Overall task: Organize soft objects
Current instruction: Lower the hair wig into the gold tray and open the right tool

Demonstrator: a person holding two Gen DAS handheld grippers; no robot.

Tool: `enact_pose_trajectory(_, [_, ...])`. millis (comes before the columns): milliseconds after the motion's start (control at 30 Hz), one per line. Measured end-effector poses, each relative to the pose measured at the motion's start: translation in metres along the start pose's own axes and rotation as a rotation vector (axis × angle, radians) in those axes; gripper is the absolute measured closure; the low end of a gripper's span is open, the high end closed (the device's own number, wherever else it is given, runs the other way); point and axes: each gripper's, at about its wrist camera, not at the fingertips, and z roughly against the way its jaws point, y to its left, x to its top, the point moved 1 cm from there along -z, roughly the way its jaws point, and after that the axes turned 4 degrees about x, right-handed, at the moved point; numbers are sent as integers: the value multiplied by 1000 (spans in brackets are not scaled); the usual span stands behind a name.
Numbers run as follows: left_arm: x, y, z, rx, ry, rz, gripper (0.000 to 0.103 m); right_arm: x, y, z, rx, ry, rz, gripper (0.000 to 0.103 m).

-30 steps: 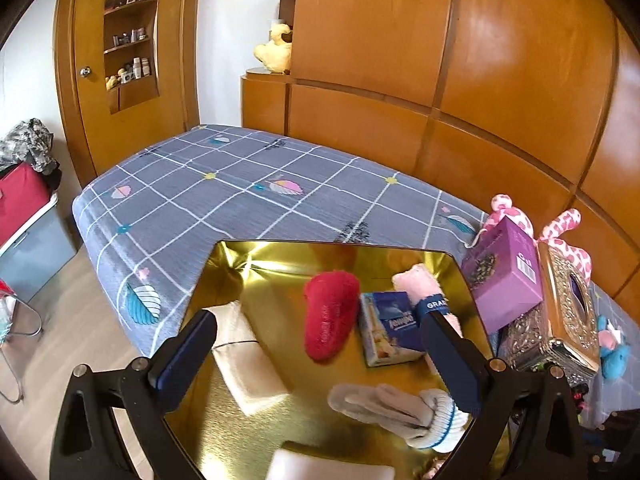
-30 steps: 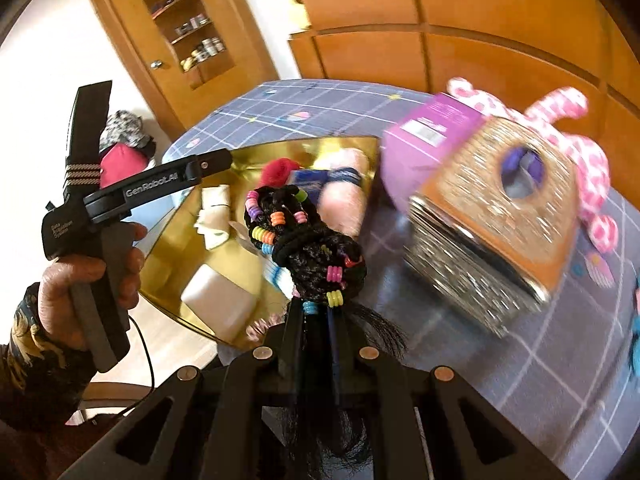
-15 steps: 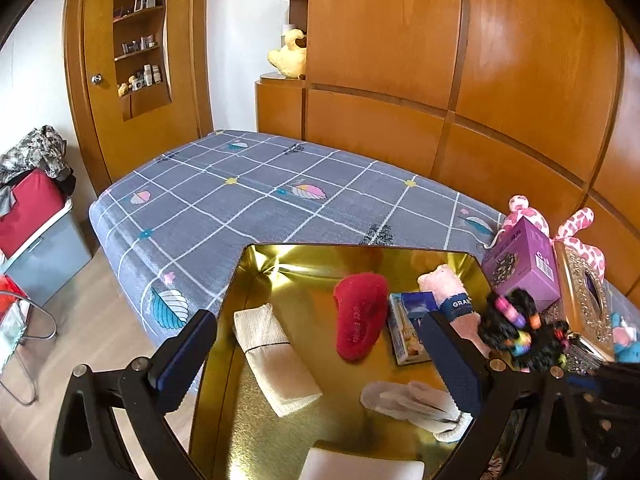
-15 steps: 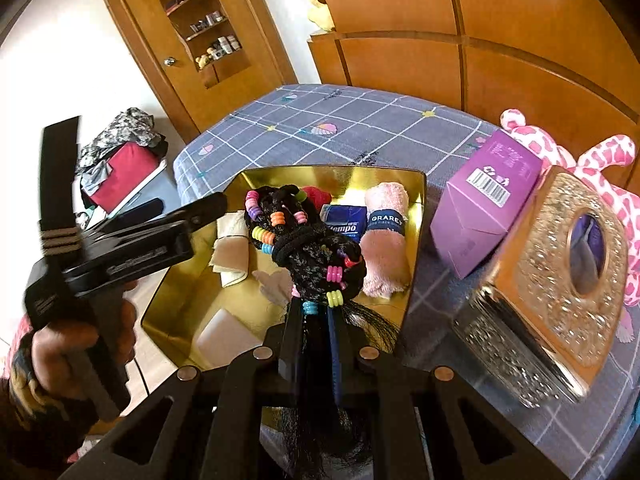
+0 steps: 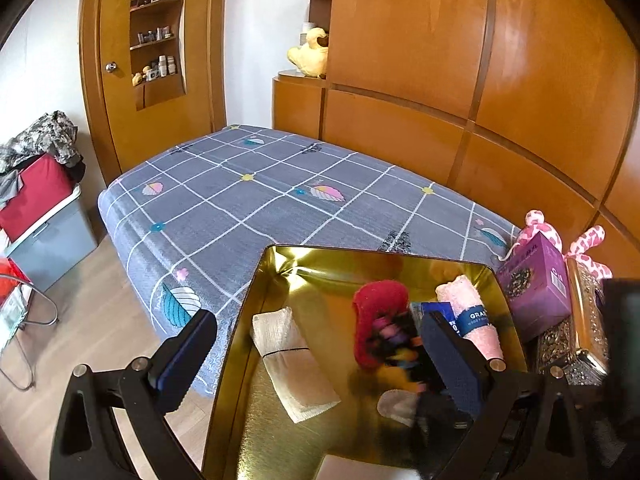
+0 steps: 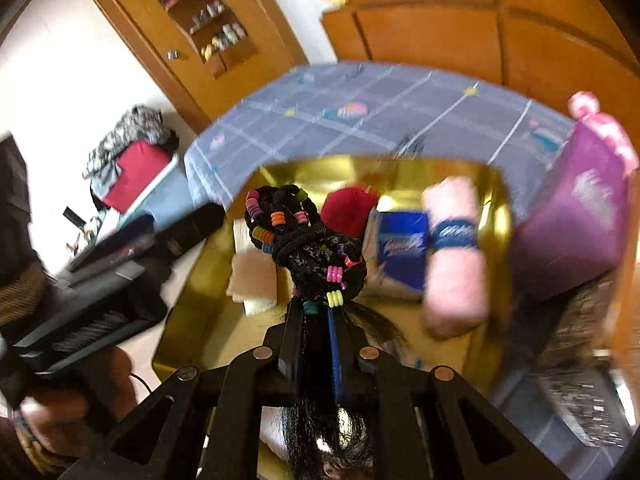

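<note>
My right gripper (image 6: pixel 316 312) is shut on a black braided hairpiece (image 6: pixel 304 240) with coloured beads and holds it over the gold tray (image 6: pixel 192 300). The hairpiece shows blurred in the left wrist view (image 5: pixel 394 340). The tray (image 5: pixel 280 264) holds a red soft item (image 5: pixel 378 300), a rolled pink towel (image 5: pixel 476 320), a blue tissue pack (image 6: pixel 400 248), a beige folded cloth (image 5: pixel 292 364) and a pale glove (image 5: pixel 394 404). My left gripper (image 5: pixel 316 356) is open above the tray's near left side.
The tray lies on a bed with a grey checked sheet (image 5: pixel 248 200). A purple box (image 5: pixel 536 284), a glittery tissue box (image 5: pixel 580 344) and a pink spotted plush (image 5: pixel 588 240) stand to the tray's right. A grey bin with red cloth (image 5: pixel 36 212) stands on the floor, left.
My right gripper has carried the hairpiece forward and lower, out over the tray's middle. The left gripper has drawn back a little and stays open.
</note>
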Motion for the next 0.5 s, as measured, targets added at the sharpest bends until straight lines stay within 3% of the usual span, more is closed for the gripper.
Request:
enact_pose_trajectory(100, [1,2,0,-4,1,10,1,3,3,-27,-30,37,17,93])
enact_pose_trajectory(200, [3,3,3,-8,-4,15,1,7,-9,-52,-142,55,13,93])
enact_pose_trajectory(267, [4,3,5,-10,-11,18,1,8,-20,-57,-166,54,-27,93])
enact_pose_trajectory(500, [4,2,6,-13,-5,24,1,-3,-15,-37,-107,40,18,83])
